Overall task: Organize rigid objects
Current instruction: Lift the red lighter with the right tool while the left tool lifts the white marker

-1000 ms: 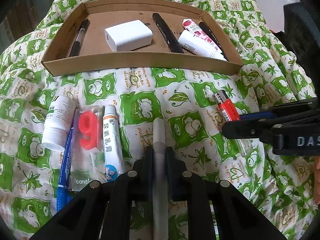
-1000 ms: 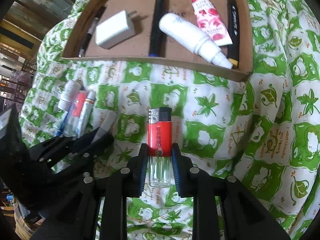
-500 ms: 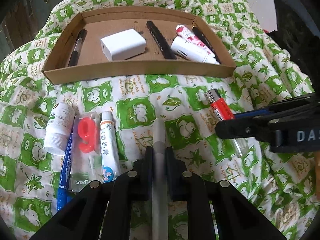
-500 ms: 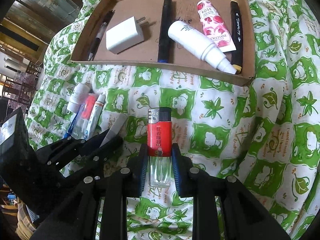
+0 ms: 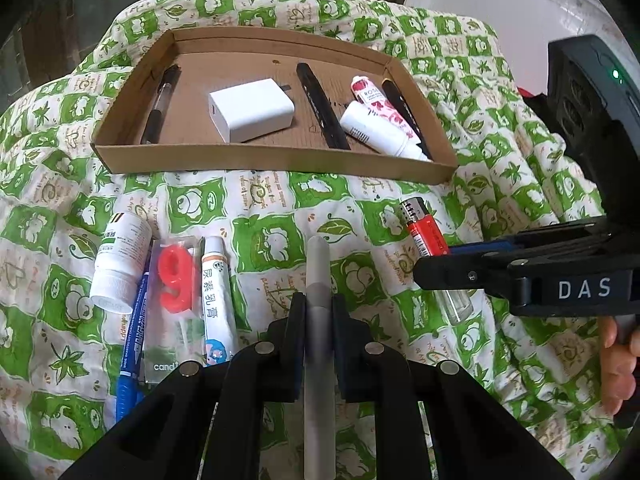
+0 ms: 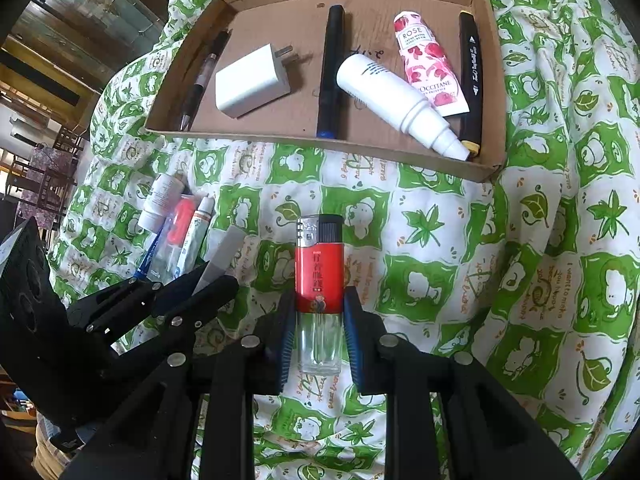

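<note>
My left gripper (image 5: pixel 318 312) is shut on a grey pen (image 5: pixel 318 276) that points toward the cardboard tray (image 5: pixel 272 158). My right gripper (image 6: pixel 318 316) is shut on a red lighter (image 6: pixel 319 268) with a clear base, also seen in the left wrist view as the lighter (image 5: pixel 425 236). Both are lifted a little above the green-patterned cloth, in front of the tray. The tray (image 6: pixel 320 142) holds a white charger (image 6: pixel 252 82), a black pen (image 6: pixel 330 72), a white bottle (image 6: pixel 394 98), a rose tube (image 6: pixel 430 62), a black marker (image 6: pixel 471 80) and a pen (image 6: pixel 202 80) at its left wall.
On the cloth to the left lie a white pill bottle (image 5: pixel 120 260), a blue pen (image 5: pixel 132 332), a packaged red "9" candle (image 5: pixel 174 276) and an ointment tube (image 5: pixel 216 292). A hand (image 5: pixel 618 364) holds the right gripper. A black object (image 5: pixel 588 100) stands at the right edge.
Both grippers keep their hold. The views have pulled back and risen slightly, so the tray and the cloth items look smaller and further off.
</note>
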Demonstrator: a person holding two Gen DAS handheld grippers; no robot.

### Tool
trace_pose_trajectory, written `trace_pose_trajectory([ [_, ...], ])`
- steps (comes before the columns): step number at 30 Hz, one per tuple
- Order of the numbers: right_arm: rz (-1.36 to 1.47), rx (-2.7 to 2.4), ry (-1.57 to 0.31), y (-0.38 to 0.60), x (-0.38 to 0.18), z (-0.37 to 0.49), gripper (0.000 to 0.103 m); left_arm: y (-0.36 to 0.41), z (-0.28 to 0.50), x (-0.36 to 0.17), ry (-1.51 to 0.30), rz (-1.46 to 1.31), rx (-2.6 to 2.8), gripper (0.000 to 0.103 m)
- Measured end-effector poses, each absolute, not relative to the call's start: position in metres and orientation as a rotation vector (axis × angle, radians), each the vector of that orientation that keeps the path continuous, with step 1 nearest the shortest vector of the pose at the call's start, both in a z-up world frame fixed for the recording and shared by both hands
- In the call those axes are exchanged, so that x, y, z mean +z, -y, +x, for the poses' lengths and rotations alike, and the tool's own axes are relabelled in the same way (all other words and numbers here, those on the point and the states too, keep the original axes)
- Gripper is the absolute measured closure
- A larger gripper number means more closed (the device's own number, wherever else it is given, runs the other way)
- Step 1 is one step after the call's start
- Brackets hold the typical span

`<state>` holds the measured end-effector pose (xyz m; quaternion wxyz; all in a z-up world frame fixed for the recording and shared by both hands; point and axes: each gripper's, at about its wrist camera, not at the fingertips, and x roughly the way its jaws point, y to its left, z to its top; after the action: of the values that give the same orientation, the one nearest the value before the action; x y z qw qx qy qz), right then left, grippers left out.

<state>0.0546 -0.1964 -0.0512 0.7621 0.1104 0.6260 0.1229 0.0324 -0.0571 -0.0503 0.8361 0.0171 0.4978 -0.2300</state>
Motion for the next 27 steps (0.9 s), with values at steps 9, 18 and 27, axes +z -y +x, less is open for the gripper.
trace_pose_trajectory([
  [9,0.250,0.264,-1.342,0.201,-0.046,0.056,0.081,0.051,0.034,-0.049,-1.047,0.006,-0.487,0.091],
  [18,0.287,0.256,-1.285,0.214,-0.029,0.059,0.081,0.039,0.038,-0.037,-1.011,-0.044,-0.476,0.091],
  [27,0.366,0.212,-1.204,0.249,-0.007,0.069,0.081,0.022,0.045,-0.026,-0.983,-0.100,-0.447,0.091],
])
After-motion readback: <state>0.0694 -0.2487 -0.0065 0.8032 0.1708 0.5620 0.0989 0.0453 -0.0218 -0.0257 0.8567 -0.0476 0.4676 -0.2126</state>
